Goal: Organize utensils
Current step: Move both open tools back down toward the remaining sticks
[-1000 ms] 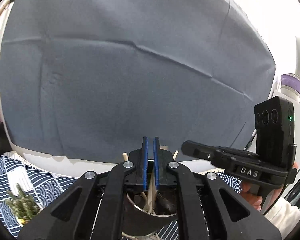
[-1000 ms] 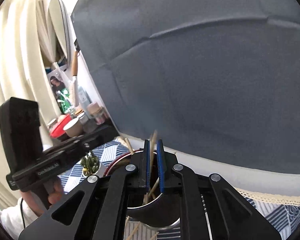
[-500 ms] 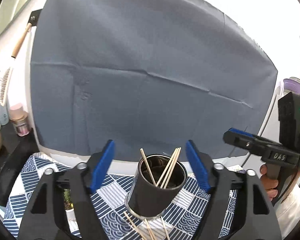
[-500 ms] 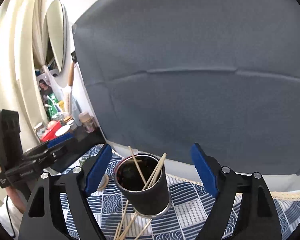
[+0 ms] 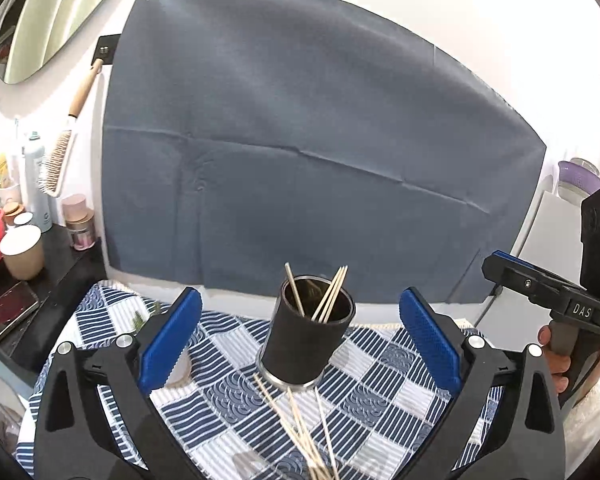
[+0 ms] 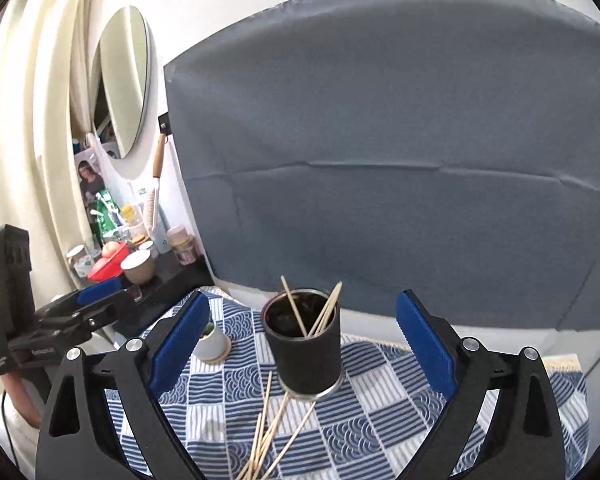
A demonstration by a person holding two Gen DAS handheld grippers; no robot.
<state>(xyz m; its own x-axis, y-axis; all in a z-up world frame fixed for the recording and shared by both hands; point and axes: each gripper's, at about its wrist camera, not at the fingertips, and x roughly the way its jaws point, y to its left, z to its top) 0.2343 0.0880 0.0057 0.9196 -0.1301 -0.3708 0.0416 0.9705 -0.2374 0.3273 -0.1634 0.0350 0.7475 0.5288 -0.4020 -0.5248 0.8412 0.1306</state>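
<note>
A black cylindrical cup [image 5: 305, 344] with a steel base stands upright on the blue-and-white patterned cloth [image 5: 384, 396]; it also shows in the right wrist view [image 6: 306, 354]. Several wooden sticks [image 5: 329, 297] lean inside it. More wooden sticks [image 5: 300, 428] lie loose on the cloth in front of it, also seen in the right wrist view [image 6: 270, 428]. My left gripper [image 5: 300, 340] is open and empty, back from the cup. My right gripper [image 6: 302, 338] is open and empty, also back from the cup.
A small potted plant [image 6: 211, 336] stands left of the cup. A black shelf at left holds a beige cup [image 5: 22, 252], a red bowl [image 6: 106, 266], bottles and jars. A grey cloth [image 5: 300, 160] hangs on the wall behind. A hairbrush [image 5: 66, 136] hangs beside it.
Both grippers were shut on sticks over the cup a second ago. Both have opened, left the sticks in the cup, and drawn back and up from it.
</note>
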